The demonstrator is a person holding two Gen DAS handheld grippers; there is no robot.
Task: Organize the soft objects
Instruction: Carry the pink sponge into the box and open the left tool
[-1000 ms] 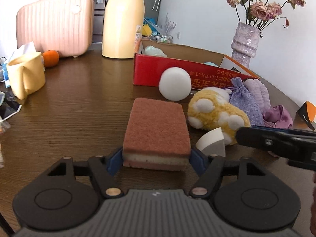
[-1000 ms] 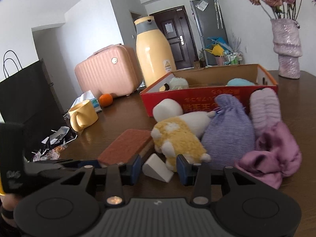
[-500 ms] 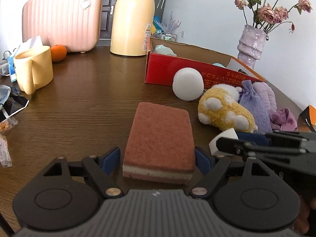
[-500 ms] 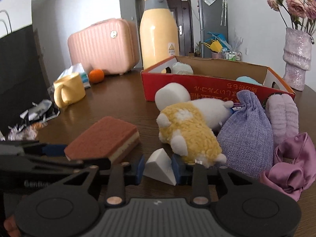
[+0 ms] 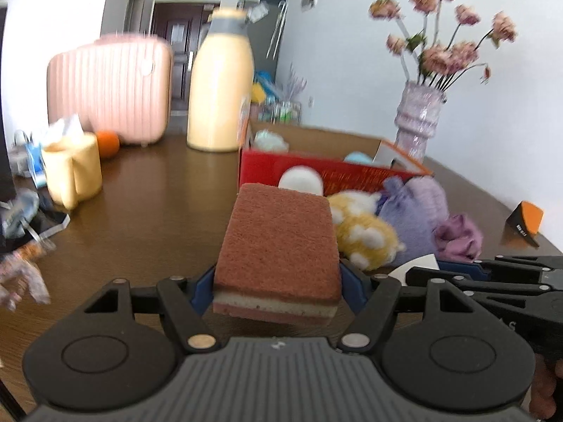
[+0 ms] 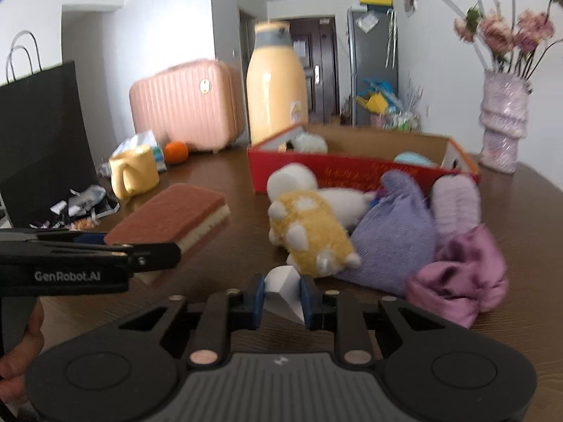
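Left tongs (image 5: 278, 283) closing on scouring sponge (image 5: 281, 246); right tongs (image 6: 281, 293) closing on white wedge sponge (image 6: 283, 288) — carry both level over red box (image 6: 352, 172) wall before release.

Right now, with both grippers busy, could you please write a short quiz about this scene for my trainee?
1. True or false: the left gripper holds the brown sponge between its fingers.
2. Which object sits between the fingers of the right gripper?
A. the yellow plush toy
B. the white wedge sponge
C. the purple drawstring bag
3. Fill in: the red cardboard box stands directly in front of the tall yellow ____.

Key:
1. True; the sponge is raised off the table.
2. B; the fingers are closing on it.
3. bottle
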